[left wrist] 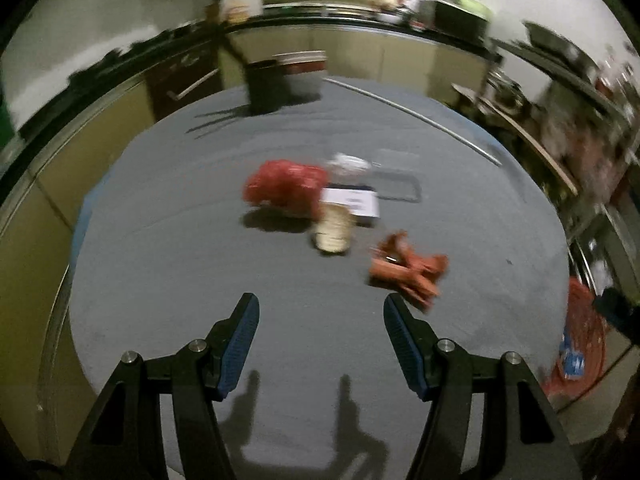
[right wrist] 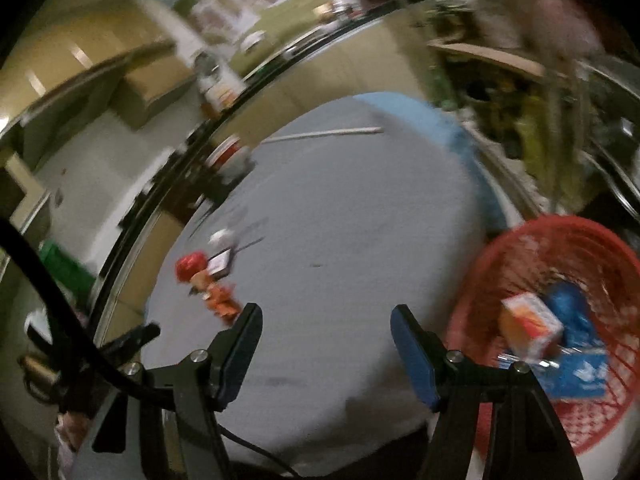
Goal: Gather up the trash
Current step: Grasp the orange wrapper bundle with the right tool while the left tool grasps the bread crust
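Note:
Trash lies in a cluster on the grey-covered table (left wrist: 200, 248): a crumpled red bag (left wrist: 284, 186), a tan paper cup on its side (left wrist: 333, 230), a white card box (left wrist: 352, 200), a white wad (left wrist: 347, 164), a clear plastic tray (left wrist: 396, 180) and a crushed orange wrapper (left wrist: 404, 268). My left gripper (left wrist: 320, 320) hangs open and empty above the table, short of the orange wrapper. My right gripper (right wrist: 326, 326) is open and empty too, over the table's near side. The red mesh basket (right wrist: 560, 264) at its right holds an orange-white carton (right wrist: 530, 326) and blue packaging (right wrist: 576, 364). The cluster (right wrist: 208, 280) appears far left.
A dark bin (left wrist: 266, 86) stands at the table's far edge, and a thin metal rod (left wrist: 412, 114) lies across the far right. Kitchen cabinets and a cluttered counter ring the table. A black cable (right wrist: 52, 292) and the other gripper's dark frame (right wrist: 120, 344) show at the right wrist view's left.

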